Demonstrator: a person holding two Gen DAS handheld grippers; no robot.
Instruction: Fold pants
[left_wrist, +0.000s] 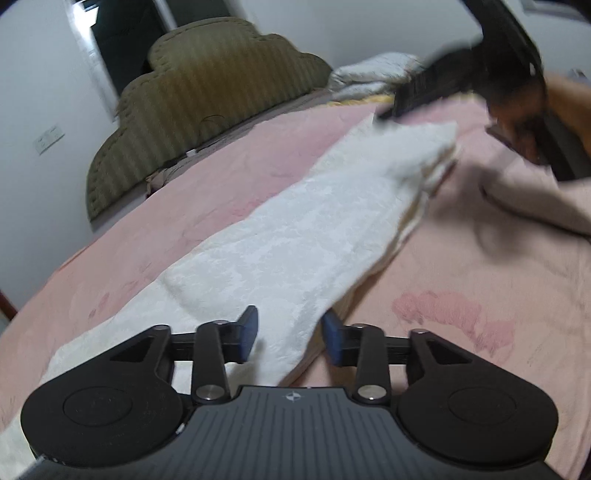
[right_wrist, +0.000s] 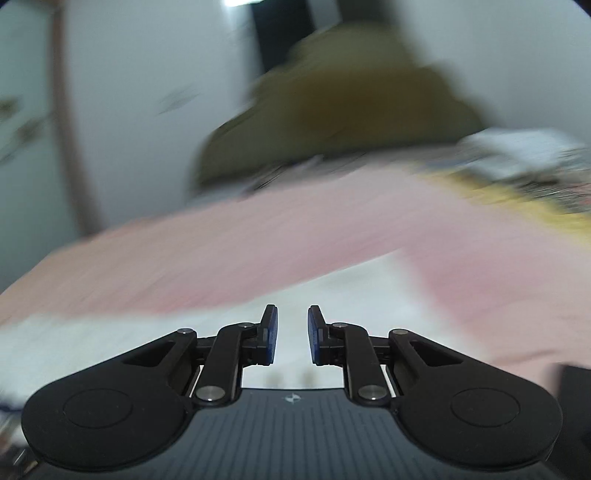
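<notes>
White textured pants (left_wrist: 280, 236) lie stretched in a long strip across the pink bedsheet (left_wrist: 461, 266), folded lengthwise with layered edges showing at the right side. My left gripper (left_wrist: 290, 338) is open, its blue pads on either side of the pants' near edge, not clamped. My right gripper (left_wrist: 402, 99) shows blurred at the pants' far end in the left wrist view. In the right wrist view, the right gripper (right_wrist: 292, 334) is open with nothing between its pads, above the blurred white pants (right_wrist: 332, 295).
An olive padded headboard (left_wrist: 192, 110) stands at the far side against a white wall. Crumpled bedding (left_wrist: 373, 74) lies at the head of the bed. A beige cloth (left_wrist: 532, 195) lies at the right under the person's arm.
</notes>
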